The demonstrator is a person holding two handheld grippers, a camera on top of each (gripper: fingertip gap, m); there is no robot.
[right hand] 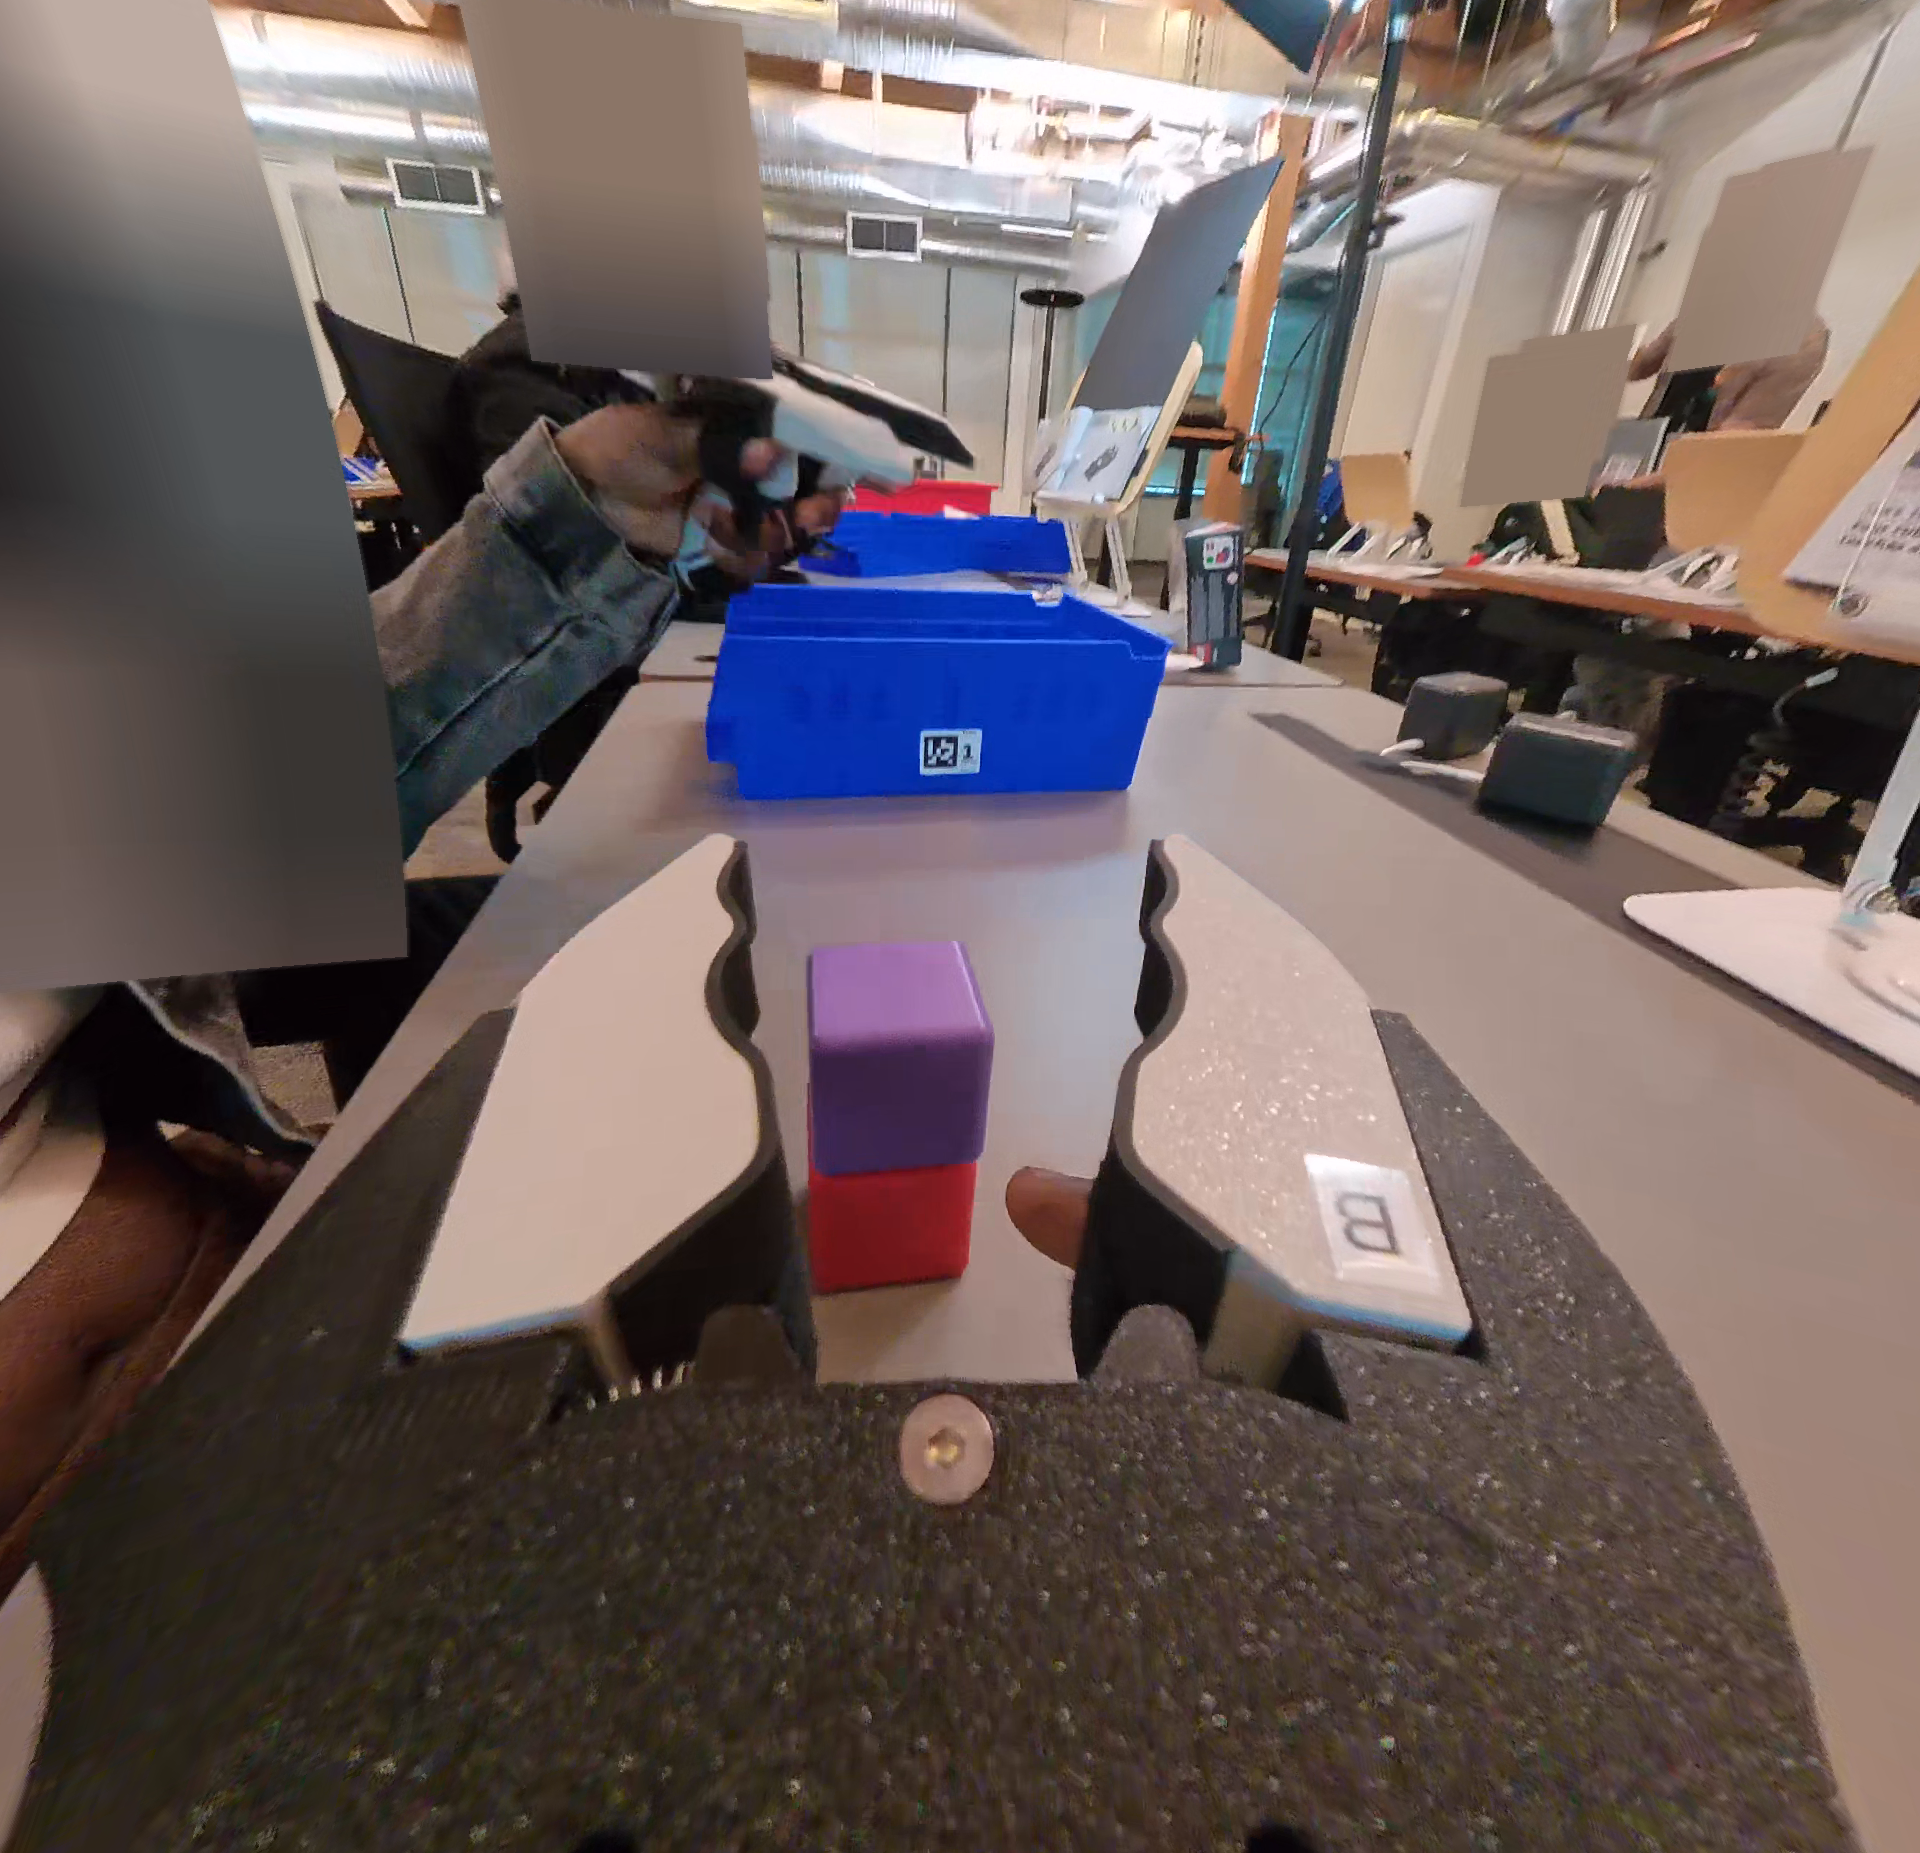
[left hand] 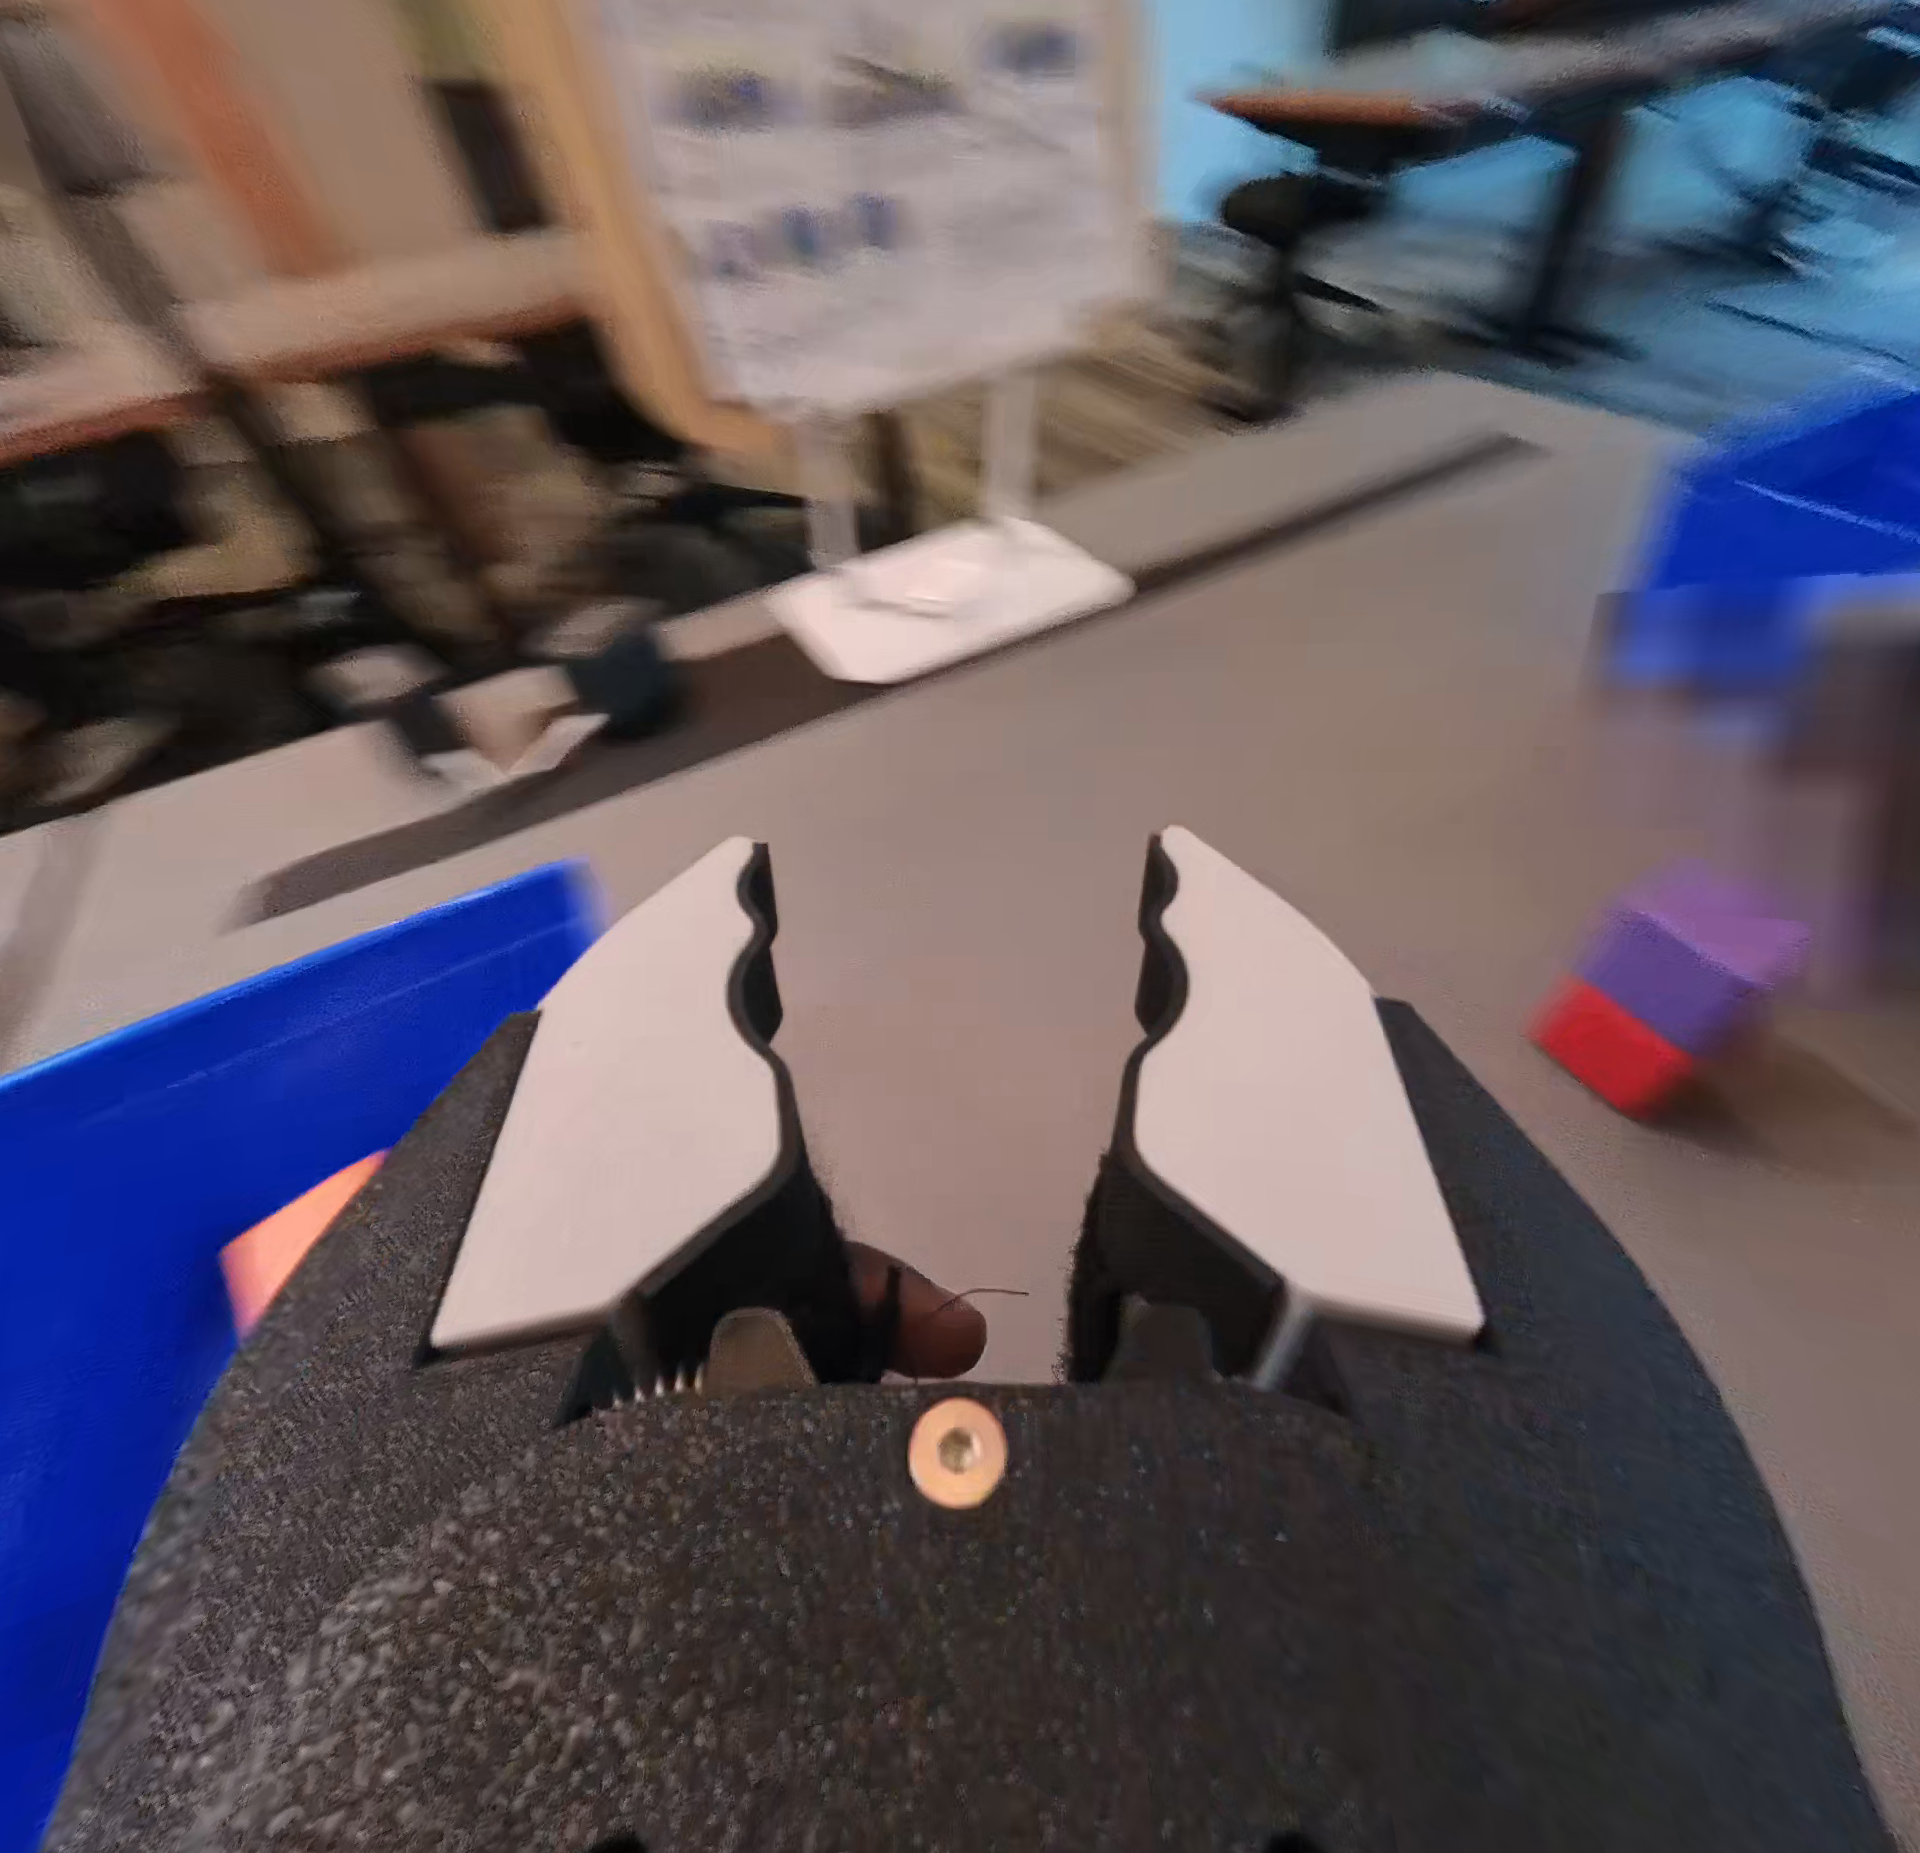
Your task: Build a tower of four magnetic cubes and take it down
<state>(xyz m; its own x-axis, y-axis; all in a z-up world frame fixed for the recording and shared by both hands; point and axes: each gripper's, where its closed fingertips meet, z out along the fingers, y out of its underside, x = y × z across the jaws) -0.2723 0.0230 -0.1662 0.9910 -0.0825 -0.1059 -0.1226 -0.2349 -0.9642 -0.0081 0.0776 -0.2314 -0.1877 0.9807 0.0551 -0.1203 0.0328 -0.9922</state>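
purple cube (right hand: 896,1050) stacked squarely on red cube (right hand: 889,1224), both upright on grey table (right hand: 1299,868)

A smooth grey rectangular table (right hand: 1299,930) is seen, with a dark strip (right hand: 1621,847) running along its far right part. A red plastic cube (right hand: 891,1227) is placed directly on the tabletop, and a purple plastic cube (right hand: 896,1055) is stacked on top of it. Behind them, well apart, a blue plastic bin (right hand: 925,697) with a small sticker on its front wall is standing. Two dark grey box-shaped adapters (right hand: 1553,769) are laid on the dark strip. At the right edge, a flat white stand base (right hand: 1745,946) is resting on the table.
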